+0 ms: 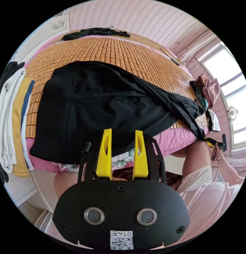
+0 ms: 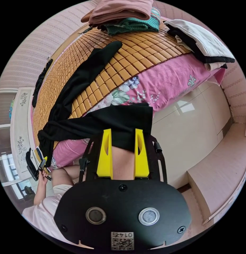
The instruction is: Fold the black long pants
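Lying on mat: black long pants [image 1: 101,105] | left hand-held gripper [image 1: 122,135] apart | right hand-held gripper [image 2: 123,135] apart

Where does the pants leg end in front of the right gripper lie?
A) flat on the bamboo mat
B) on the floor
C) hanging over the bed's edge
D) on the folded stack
C: in the right gripper view the leg end of the black pants drapes off the pink sheet past the bamboo mat, just beyond the open right gripper.
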